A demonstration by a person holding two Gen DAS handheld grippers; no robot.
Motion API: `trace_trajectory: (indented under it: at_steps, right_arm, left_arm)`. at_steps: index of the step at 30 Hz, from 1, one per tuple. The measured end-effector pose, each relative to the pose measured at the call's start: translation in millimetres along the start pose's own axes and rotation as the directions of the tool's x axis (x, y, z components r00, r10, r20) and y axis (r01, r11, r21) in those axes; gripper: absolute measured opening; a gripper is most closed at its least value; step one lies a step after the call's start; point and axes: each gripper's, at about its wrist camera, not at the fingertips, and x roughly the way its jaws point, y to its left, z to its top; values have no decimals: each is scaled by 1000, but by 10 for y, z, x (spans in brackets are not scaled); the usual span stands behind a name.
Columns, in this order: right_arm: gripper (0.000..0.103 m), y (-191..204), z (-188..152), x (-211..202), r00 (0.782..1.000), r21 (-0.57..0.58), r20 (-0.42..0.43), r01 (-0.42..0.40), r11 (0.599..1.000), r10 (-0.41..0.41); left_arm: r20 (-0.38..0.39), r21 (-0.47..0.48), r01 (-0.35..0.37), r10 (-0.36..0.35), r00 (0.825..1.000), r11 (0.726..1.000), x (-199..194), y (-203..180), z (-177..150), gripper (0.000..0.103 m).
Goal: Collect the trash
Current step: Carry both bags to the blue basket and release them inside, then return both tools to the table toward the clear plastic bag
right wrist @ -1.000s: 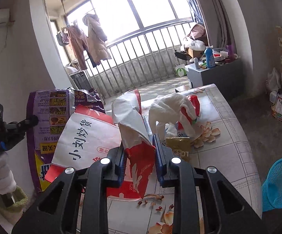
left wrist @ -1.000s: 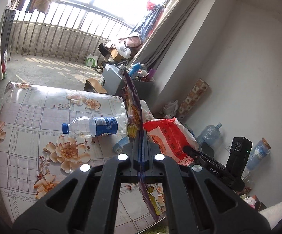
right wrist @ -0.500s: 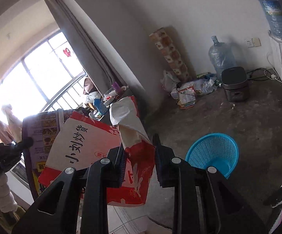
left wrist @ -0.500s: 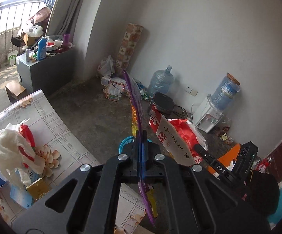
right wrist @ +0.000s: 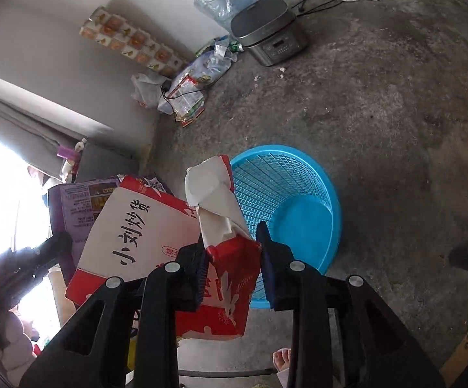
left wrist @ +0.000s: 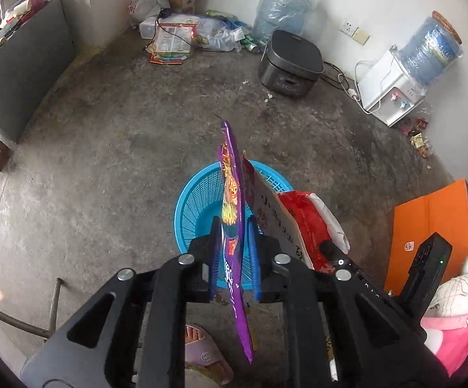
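Observation:
My left gripper [left wrist: 234, 252] is over a blue mesh basket [left wrist: 198, 203] on the concrete floor. Its jaws stand slightly apart around a flat purple snack bag [left wrist: 232, 213], seen edge-on. My right gripper [right wrist: 232, 252] is above the same basket [right wrist: 298, 200], jaws wide around a crumpled red and white paper bag [right wrist: 221, 207]. That bag also shows in the left wrist view [left wrist: 301, 216]. The purple bag shows at the left of the right wrist view [right wrist: 69, 200].
A grey cooker [left wrist: 290, 61], a water jug [left wrist: 282, 9], a water dispenser [left wrist: 395, 90] and a litter pile [left wrist: 182, 35] line the far wall. An orange sheet [left wrist: 428, 229] lies at right. A slippered foot [left wrist: 198, 349] is just below the grippers.
Both grippers swung from the flowered table down over the blue basket on the floor. The jaws of both have parted from their bags, which still sit between them.

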Motion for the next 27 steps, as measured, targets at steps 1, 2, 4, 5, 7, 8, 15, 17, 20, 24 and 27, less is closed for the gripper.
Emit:
trace_trajectory:
  at_steps: [1,2,4,5,7,8,15,17,20,24,27]
  right_arm:
    - [32,-95,47,218,999,25,-36,18,1000,-17]
    - [36,-187,72,392,997,55,-66,32,998,-28]
    - [43,-291,100,654,993,86,-110,61,994,-52]
    - [43,-326,101,744,990,84,-123,81,993,-71]
    - [43,-381,91,821,988,76,-126,97,992,-87]
    - [43,-387,81,812,989,72,-119,93,993,-84]
    - [43,-197,-1,245,999,18,-11,39,999,-39]
    - [43,-39,-39,-23,1000,-18,30,9,1000,-8]
    - [44,341,-156,-513,992,-139,113,-32,990,48]
    - [68,950,-452,-1287,957,-347,241,-70,935,161]
    - [90,1379,-761,-1844,910,-501,337,-45,865,242]
  left_arm:
    - [-20,-11,-29,28,999,1000,166,54,53,46]
    - [-25,-21,-55,54,998,998,294,49,96,48]
    - [-18,-44,-89,88,996,995,408,133,112,48]
    - [-17,-57,-96,95,995,994,416,143,128,48]
    - [-12,-80,-85,84,996,993,351,183,118,48]
    - [-3,-77,-85,85,996,993,274,191,112,48]
    - [183,57,-87,76,980,995,-839,-23,19,59]
    - [251,75,-68,47,967,995,-1301,-53,-60,61]
    - [373,96,-43,4,928,994,-2069,-19,-322,69]
    - [533,93,-40,-16,846,995,-3075,149,-890,80]
    - [623,59,-63,12,782,996,-3658,362,-1405,88]
